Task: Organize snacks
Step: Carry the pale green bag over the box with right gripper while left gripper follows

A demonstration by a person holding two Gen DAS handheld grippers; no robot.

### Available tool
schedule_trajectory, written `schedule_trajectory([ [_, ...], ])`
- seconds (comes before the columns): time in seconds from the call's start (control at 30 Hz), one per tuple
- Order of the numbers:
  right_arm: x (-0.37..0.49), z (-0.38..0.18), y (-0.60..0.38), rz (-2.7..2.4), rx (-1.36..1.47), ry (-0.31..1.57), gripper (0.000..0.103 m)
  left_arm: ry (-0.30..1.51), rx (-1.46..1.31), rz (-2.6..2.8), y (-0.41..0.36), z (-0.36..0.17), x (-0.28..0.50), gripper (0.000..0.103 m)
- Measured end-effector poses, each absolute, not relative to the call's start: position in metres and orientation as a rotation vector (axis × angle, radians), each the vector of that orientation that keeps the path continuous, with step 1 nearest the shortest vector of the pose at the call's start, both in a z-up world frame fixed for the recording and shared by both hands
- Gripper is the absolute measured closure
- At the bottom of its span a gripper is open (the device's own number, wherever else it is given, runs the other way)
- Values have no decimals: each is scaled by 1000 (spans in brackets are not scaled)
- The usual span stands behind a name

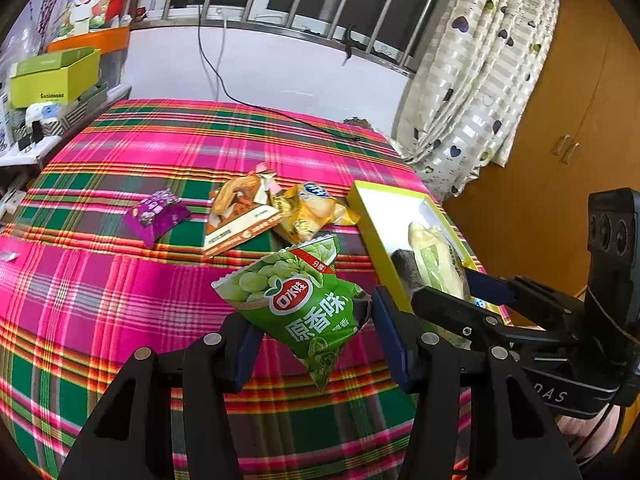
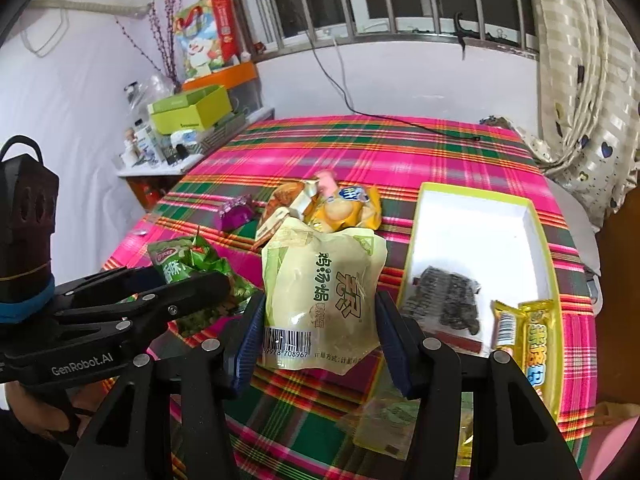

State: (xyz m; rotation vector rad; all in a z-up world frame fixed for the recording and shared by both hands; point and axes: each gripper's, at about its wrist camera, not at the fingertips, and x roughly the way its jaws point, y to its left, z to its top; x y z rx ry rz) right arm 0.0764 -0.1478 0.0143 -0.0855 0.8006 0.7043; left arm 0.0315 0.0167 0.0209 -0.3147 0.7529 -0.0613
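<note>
A: What's nearest?

B: Each tool is clamped on a snack lifted off the plaid tabletop (image 1: 120,300): the left tool (image 1: 310,344) pinches a green pea packet (image 1: 296,300), the right tool (image 2: 318,344) a pale yellow pouch (image 2: 324,296).

A: How best to finish?

B: Probably carry each over the yellow-rimmed box (image 2: 548,264), lower, then release, keeping the tools apart.

A: Beyond?

B: A purple packet (image 1: 158,214), an orange-and-white pack (image 1: 236,216) and a yellow biscuit bag (image 1: 316,210). Only the right view shows the box's dark packet (image 2: 446,298) and yellow bar (image 2: 538,340).
</note>
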Motion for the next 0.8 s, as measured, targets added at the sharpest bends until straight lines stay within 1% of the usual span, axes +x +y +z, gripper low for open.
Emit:
schedule_trajectory([
  [0.8, 105, 22, -221, 545, -5, 789, 51, 778, -299, -153, -11, 21, 61, 50],
])
